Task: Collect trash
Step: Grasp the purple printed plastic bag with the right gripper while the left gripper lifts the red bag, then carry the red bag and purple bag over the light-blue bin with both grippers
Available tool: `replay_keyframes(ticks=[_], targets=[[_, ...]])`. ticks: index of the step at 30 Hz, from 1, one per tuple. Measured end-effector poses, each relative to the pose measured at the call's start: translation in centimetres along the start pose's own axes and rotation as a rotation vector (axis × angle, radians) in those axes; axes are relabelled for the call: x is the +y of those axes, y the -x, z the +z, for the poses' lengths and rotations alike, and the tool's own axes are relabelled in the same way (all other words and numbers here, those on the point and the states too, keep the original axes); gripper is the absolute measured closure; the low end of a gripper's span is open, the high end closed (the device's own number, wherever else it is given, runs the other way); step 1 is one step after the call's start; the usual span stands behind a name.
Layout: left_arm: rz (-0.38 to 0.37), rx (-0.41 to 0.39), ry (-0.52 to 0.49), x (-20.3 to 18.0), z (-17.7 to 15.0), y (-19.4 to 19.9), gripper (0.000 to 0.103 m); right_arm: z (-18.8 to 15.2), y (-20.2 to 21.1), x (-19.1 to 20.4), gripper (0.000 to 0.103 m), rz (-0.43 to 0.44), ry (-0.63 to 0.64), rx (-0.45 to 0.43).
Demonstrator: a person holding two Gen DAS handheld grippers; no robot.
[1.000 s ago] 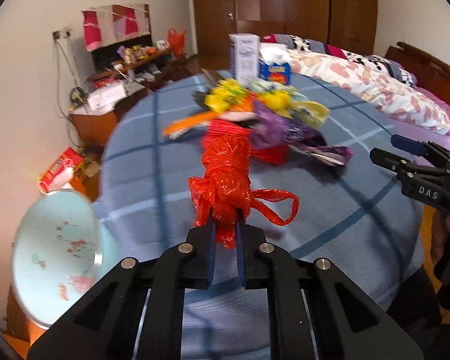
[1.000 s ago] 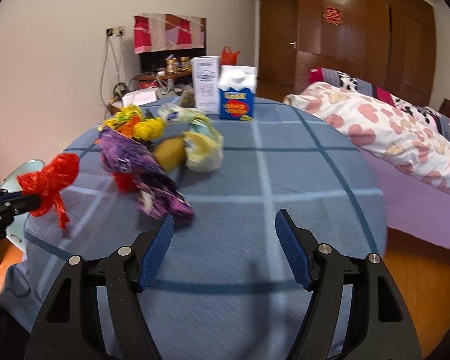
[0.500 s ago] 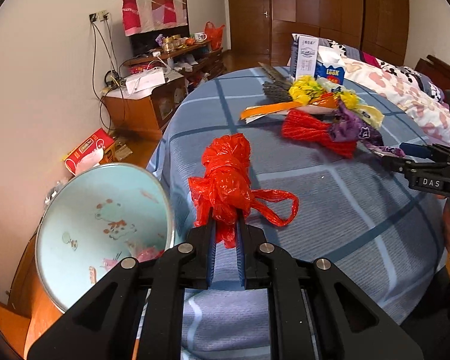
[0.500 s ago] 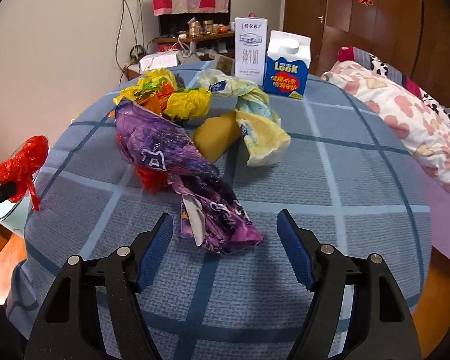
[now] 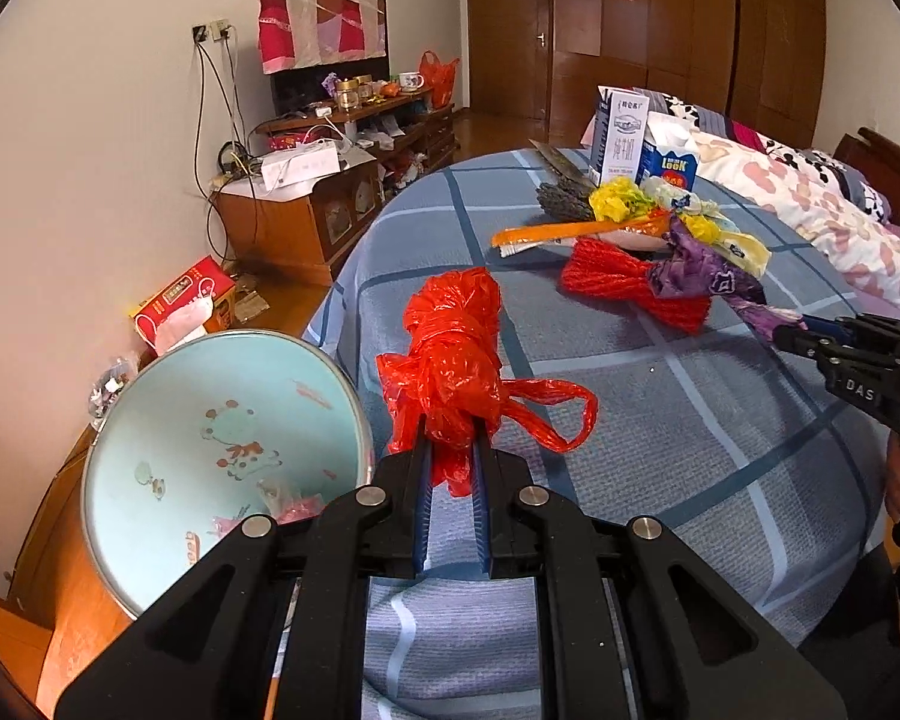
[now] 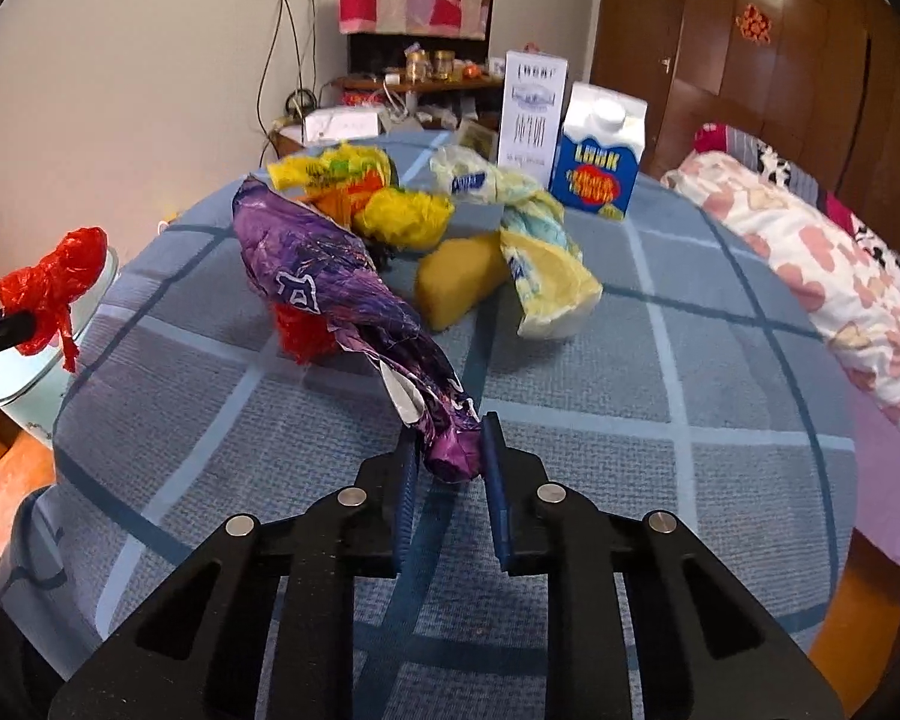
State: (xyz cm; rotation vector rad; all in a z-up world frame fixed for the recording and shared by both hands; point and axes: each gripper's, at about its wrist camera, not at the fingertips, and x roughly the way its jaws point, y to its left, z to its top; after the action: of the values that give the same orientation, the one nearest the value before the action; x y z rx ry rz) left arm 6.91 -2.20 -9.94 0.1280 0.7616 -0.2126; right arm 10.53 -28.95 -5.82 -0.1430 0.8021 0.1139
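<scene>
My left gripper (image 5: 452, 450) is shut on a knotted red plastic bag (image 5: 456, 354), held above the table's left edge beside a light blue trash bin (image 5: 168, 450). The bag also shows in the right wrist view (image 6: 51, 288). My right gripper (image 6: 448, 450) is shut on the near end of a crumpled purple wrapper (image 6: 330, 276) that lies on the blue checked tablecloth (image 6: 660, 360). It appears in the left wrist view (image 5: 810, 336) at the right. More trash is piled behind: yellow wrappers (image 6: 402, 216), a pale yellow bag (image 6: 546, 276), a red mesh piece (image 5: 630, 282).
Two cartons (image 6: 597, 156) stand at the table's far side. A bed (image 6: 810, 240) lies to the right. A wooden cabinet (image 5: 306, 210) and a red box (image 5: 180, 306) on the floor are to the left. The bin holds a few scraps.
My right gripper moved forward and closed on the purple wrapper's end. My left gripper swung left with the red bag, bringing the bin closer beside it.
</scene>
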Motion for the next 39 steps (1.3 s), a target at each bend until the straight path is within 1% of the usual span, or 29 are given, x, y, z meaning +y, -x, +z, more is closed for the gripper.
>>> replay_keyframes(ticks=[3,6,12,20,30,39], targets=[[0.01,-0.009,0.008,0.6,0.1,0.5,0.092,0.3,1.3,0.3,0.082,-0.018,0.015,-0.049],[0.024,-0.019,0.018,1.4,0.1,1.1,0.092,1.1,2.2,0.7,0.082,-0.014,0.023,-0.084],[0.045,-0.025,0.039,2.8,0.1,1.7,0.092,2.6,3.1,1.9,0.082,0.012,0.035,-0.116],[0.082,-0.037,0.057,4.5,0.0,2.4,0.092,4.6,2.6,5.1,0.082,0.048,0.093,-0.124],[0.137,-0.034,0.079,7.0,-0.9,3.0,0.092,6.8,1.8,10.7,0.082,0.119,0.188,-0.142],[0.182,-0.028,0.112,9.6,-1.8,3.4,0.092,8.4,0.5,14.4,0.082,0.175,0.238,-0.122]])
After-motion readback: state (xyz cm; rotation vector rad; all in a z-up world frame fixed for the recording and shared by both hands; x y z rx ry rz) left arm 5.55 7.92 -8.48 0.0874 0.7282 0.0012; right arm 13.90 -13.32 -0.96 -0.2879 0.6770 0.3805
